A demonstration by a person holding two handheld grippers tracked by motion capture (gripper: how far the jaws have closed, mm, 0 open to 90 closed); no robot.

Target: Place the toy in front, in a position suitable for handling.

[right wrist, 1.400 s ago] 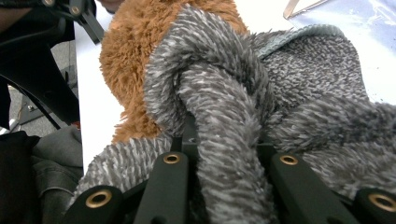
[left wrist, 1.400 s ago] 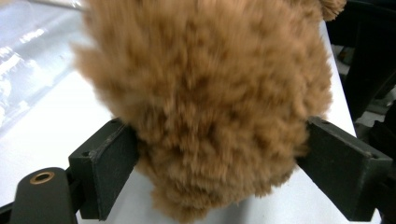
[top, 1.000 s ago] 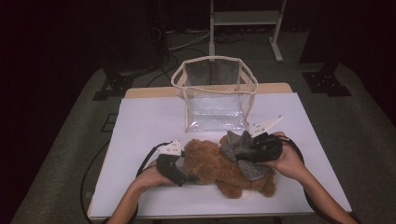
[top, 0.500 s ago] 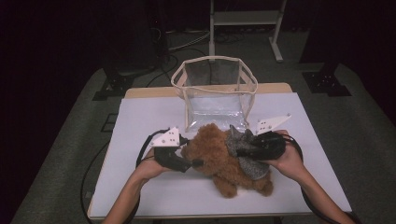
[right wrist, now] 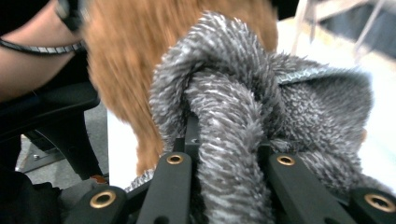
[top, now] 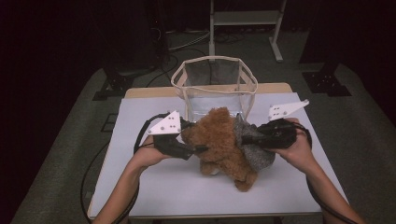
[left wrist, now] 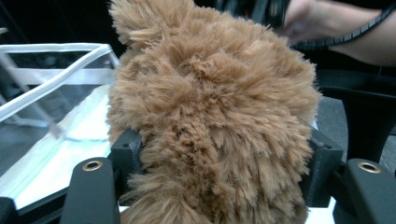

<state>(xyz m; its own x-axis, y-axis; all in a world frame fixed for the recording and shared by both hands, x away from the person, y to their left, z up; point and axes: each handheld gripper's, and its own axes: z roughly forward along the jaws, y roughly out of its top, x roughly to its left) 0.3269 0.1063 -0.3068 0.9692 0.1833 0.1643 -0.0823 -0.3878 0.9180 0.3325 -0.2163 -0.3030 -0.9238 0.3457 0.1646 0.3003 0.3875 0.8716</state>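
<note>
The fluffy brown teddy bear (top: 219,140) hangs above the white table (top: 140,186) (just before the see-through bag (top: 215,84)), its fur squeezed between the left gripper (top: 201,148) jaws, which were just closing, its grey cloth (top: 254,151) pinched tight in the right gripper (top: 243,138).

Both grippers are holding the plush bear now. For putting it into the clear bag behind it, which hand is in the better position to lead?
Probably the left. The left gripper clamps the brown plush bear on its body, with the clear bag open just behind. The right gripper pinches only the grey fabric, a looser hold.
</note>
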